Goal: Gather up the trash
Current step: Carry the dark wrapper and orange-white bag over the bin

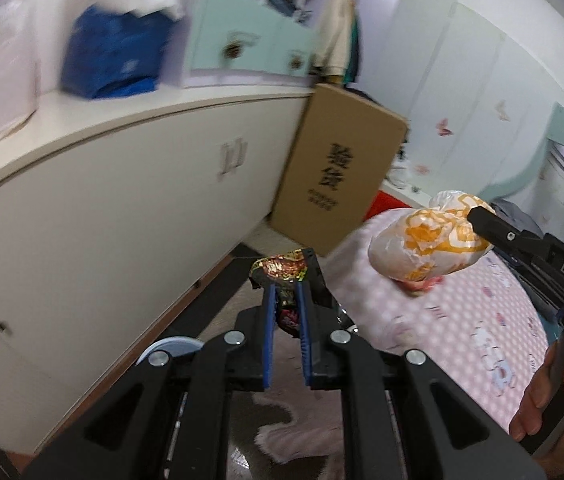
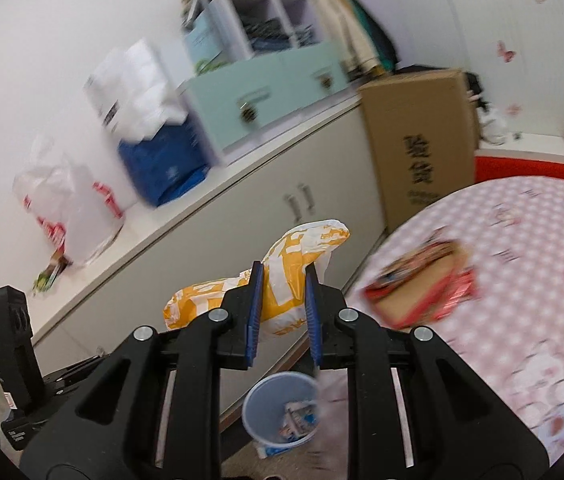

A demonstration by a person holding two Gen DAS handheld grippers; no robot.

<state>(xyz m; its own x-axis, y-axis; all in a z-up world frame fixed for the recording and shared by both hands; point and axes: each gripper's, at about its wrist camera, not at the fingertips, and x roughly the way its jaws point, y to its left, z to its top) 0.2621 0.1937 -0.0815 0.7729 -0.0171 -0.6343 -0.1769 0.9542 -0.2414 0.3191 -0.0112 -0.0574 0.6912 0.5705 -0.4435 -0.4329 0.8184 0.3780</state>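
Left gripper (image 1: 285,300): jaws pressed onto a crumpled foil wrapper (image 1: 282,270), red and gold, held in the air above the floor between the white cabinet (image 1: 122,216) and the bed (image 1: 462,320). Much of the wrapper bunches above the tips; a darker part hangs down between the blue pads.

Right gripper (image 2: 281,300): jaws pinching a white and orange plastic bag (image 2: 282,280), also held in the air. The bag bulges out on both sides of the pads, so only a narrow fold appears to be caught.

Bin (image 2: 282,416): blue-rimmed, on the floor below the right gripper, with some scraps already inside. In the left view only an arc of its rim (image 1: 172,346) shows behind the linkage.

Risks, as judged:
- The bag is light and limp. Released off-centre, it could drape over the rim or drift to the floor.
- The bag looks wide against the bin mouth and may sit on top, blocking the wrapper.
- The foil could spring open or cling to a pad on release.
- The two grippers are near each other over one small bin and could collide if both go in together.

Not determinable:
- Both views are motion-blurred. The flat red and tan item (image 2: 422,280) lying on the bed cannot be identified.
- How full the bin is cannot be determined.
- The depth of grip on either piece is hidden by the pads.
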